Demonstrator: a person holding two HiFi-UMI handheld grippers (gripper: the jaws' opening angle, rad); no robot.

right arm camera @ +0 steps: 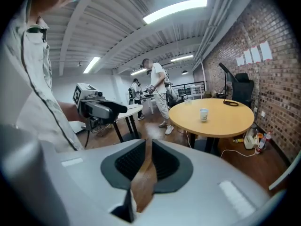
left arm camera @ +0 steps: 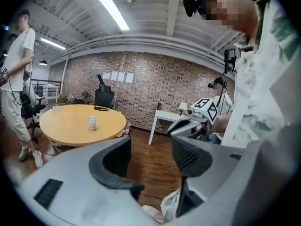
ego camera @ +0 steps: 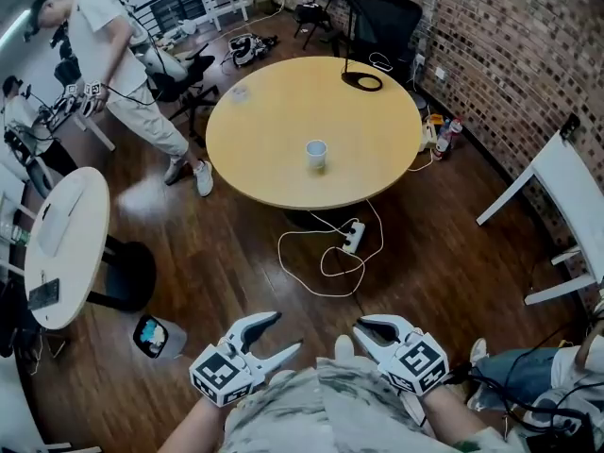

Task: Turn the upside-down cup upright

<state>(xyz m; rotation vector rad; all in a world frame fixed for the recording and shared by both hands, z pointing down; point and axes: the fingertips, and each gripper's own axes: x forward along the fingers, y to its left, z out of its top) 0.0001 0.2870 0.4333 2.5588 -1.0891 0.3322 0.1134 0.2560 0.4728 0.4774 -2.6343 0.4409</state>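
Cup (ego camera: 316,154) upright on table (ego camera: 274,130) — left claw (ego camera: 288,332) agape, right claw (ego camera: 360,328) closed.

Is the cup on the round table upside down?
Upright, it seems: the cup shows an open rim facing up, though it is small and far away.

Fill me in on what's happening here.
A person holds the left gripper and the right gripper close to their body, and both are empty. The left one's fingers are apart and the right one's are together. The white cup stands on the round table, well away from both grippers. Its open rim appears to face up. Another person stands beside the table.
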